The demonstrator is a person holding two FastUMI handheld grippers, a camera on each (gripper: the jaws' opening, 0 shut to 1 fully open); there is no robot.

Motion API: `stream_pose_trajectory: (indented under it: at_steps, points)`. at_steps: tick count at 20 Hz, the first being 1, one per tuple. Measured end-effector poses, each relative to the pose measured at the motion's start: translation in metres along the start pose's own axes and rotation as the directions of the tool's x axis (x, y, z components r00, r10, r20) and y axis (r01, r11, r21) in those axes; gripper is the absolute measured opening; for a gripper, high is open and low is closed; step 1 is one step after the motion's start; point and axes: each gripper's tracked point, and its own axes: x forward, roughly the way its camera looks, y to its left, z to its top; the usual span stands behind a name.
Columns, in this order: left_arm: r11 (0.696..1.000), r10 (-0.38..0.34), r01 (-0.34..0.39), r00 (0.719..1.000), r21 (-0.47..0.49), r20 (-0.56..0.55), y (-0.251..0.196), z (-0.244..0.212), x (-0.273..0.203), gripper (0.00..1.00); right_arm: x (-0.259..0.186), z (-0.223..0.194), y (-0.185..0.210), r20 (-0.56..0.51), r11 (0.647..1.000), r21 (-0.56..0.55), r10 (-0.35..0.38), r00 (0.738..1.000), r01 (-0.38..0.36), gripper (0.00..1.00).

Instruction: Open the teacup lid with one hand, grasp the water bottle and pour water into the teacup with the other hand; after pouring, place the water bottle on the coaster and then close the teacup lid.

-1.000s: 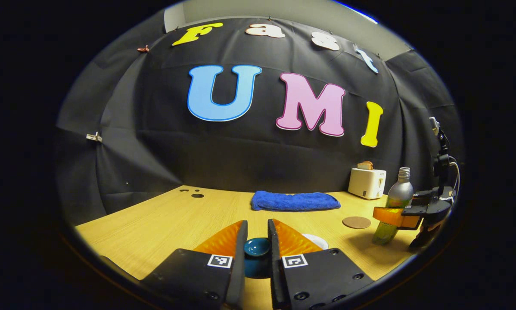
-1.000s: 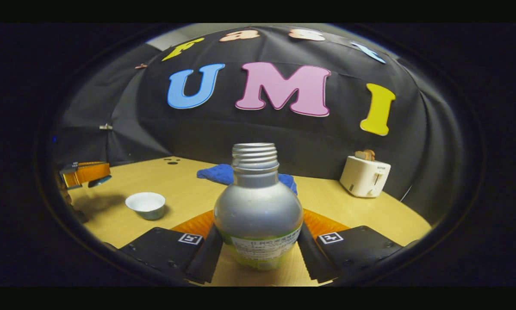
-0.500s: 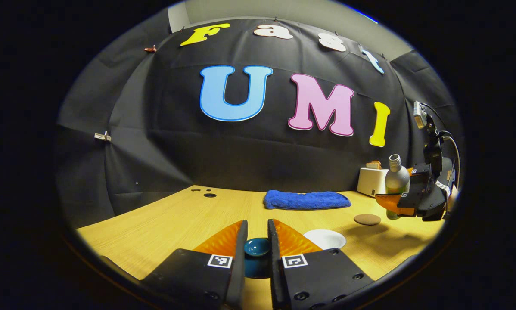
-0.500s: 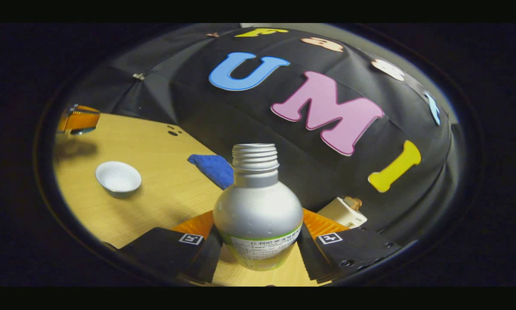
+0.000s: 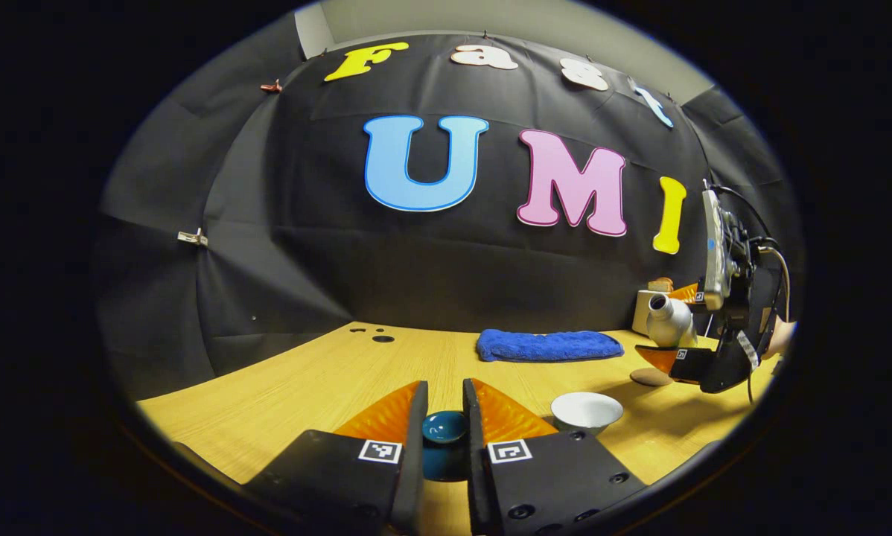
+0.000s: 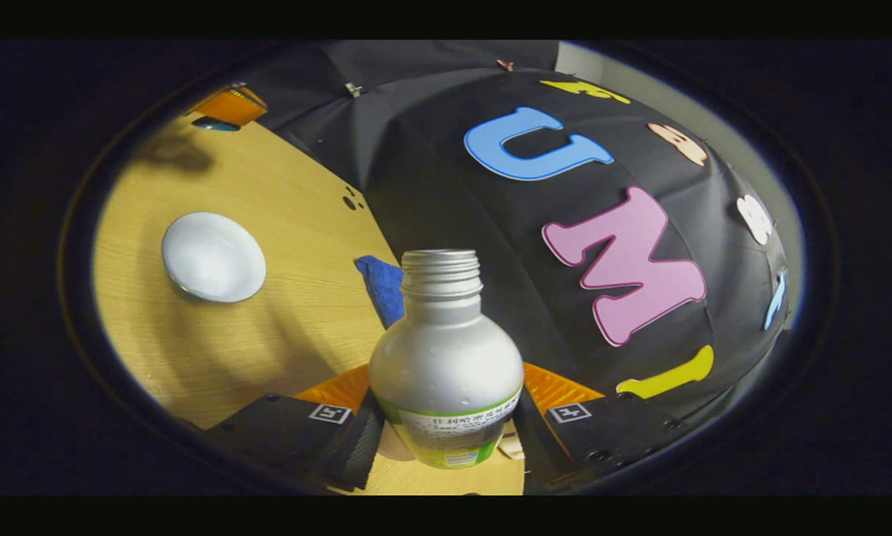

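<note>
My left gripper (image 5: 444,417) is shut on the dark blue teacup lid (image 5: 444,427), held just above the wooden table (image 5: 319,380). The white teacup (image 5: 586,410) stands uncovered to its right and shows from above in the right gripper view as the teacup (image 6: 213,257). My right gripper (image 6: 446,417) is shut on the silver water bottle (image 6: 446,357), which has no cap. In the left gripper view that bottle (image 5: 668,321) hangs tilted, its mouth toward the cup, above and to the right of it. The round brown coaster (image 5: 648,377) lies under the right gripper (image 5: 684,357).
A folded blue towel (image 5: 549,345) lies at the back of the table, also seen as a blue towel (image 6: 386,286) behind the bottle. A white toaster (image 5: 648,309) stands at the back right. Small dark holes (image 5: 375,333) mark the table's far left.
The right gripper has lifted the bottle, carried it toward the teacup and tipped it over to the left. The left gripper has kept the lid in place.
</note>
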Motion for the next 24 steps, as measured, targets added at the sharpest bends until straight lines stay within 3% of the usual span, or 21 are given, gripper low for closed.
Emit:
stream_pose_trajectory:
  at_steps: [9,10,11,16,24]
  points:
    - [0.999,-0.043,0.043,0.999,0.002,-0.008,-0.005,0.003,0.003,0.28,0.019,0.01,0.033,0.04,0.964,-0.263,0.043,0.998,-0.031,0.81]
    - [0.998,-0.054,0.054,0.999,0.01,0.001,-0.007,0.007,0.002,0.28,0.019,0.008,0.038,0.045,0.951,-0.309,0.042,0.998,-0.026,0.77]
    - [0.998,-0.06,0.06,0.998,0.014,0.003,-0.007,0.008,0.001,0.29,0.018,0.007,0.038,0.045,0.942,-0.334,0.038,0.998,-0.021,0.84]
    - [0.998,-0.059,0.059,0.998,0.018,0.006,-0.01,0.01,0.004,0.28,0.019,0.014,0.041,0.074,0.916,-0.401,0.02,0.997,0.011,0.81]
    - [0.999,-0.054,0.054,0.999,0.0,0.004,-0.007,0.008,-0.006,0.29,0.015,0.026,0.039,0.14,0.841,-0.534,-0.011,0.99,0.085,0.8]
